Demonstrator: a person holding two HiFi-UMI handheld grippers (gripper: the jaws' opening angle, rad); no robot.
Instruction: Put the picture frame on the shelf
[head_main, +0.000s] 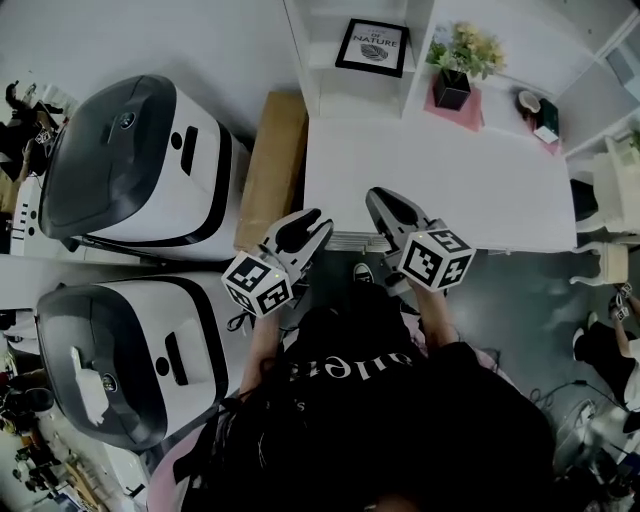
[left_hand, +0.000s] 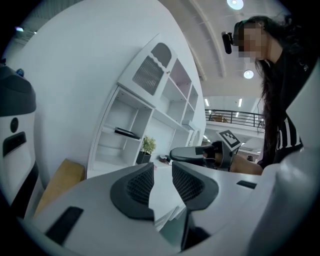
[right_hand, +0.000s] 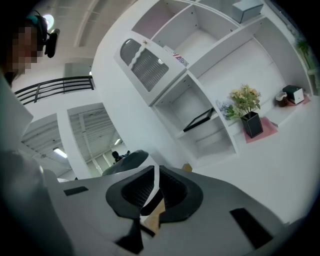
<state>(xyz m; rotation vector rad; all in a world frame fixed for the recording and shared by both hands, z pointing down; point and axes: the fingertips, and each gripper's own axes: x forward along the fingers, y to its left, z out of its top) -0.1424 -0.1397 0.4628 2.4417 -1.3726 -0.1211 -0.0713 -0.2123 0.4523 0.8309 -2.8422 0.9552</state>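
Note:
A black picture frame (head_main: 372, 46) with a white print stands in the white shelf unit (head_main: 325, 88) at the table's far side; it also shows as a dark slab on a shelf board in the left gripper view (left_hand: 127, 133) and the right gripper view (right_hand: 200, 120). Both grippers are far from it, at the near edge of the white table (head_main: 430, 180). My left gripper (head_main: 318, 218) (left_hand: 160, 172) is open, with a plain gap and nothing between its pads. Beside it, my right gripper (head_main: 380, 197) (right_hand: 156, 172) is shut and holds nothing.
A potted plant (head_main: 460, 60) (right_hand: 247, 112) on a pink mat stands right of the frame, with small items (head_main: 530, 103) beyond. A brown cardboard box (head_main: 272, 165) leans left of the table. Two large white and grey machines (head_main: 130, 160) (head_main: 120, 360) fill the left side.

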